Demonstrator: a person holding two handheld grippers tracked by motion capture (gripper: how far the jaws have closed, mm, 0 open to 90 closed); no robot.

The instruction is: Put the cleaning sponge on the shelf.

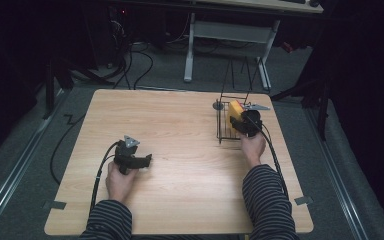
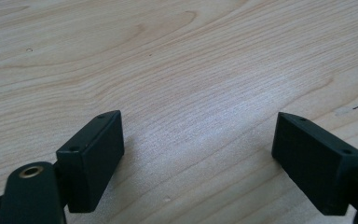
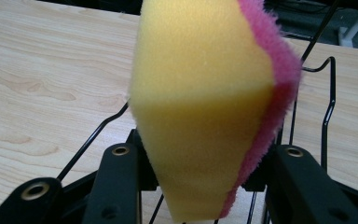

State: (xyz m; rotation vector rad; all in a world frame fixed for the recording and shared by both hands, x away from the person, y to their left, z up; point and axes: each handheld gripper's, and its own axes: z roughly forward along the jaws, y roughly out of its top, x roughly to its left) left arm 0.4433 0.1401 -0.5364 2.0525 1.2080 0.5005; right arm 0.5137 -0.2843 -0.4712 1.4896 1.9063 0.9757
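Observation:
A yellow sponge (image 3: 200,107) with a pink scouring side is pinched between the jaws of my right gripper (image 3: 205,186), held upright over a black wire rack (image 3: 328,107). From above, the sponge (image 1: 236,111) and the right gripper (image 1: 241,122) sit over the rack (image 1: 223,131) at the table's right side. My left gripper (image 1: 146,161) rests low at the left of the table, open. Its two black jaws stand wide apart over bare wood, with nothing between its fingertips (image 2: 93,158).
The light wooden table (image 1: 180,130) has wide free room in its middle and at its back left. A white-legged desk (image 1: 230,35) and loose cables lie on the floor beyond the far edge. Cables trail from both grippers towards the person.

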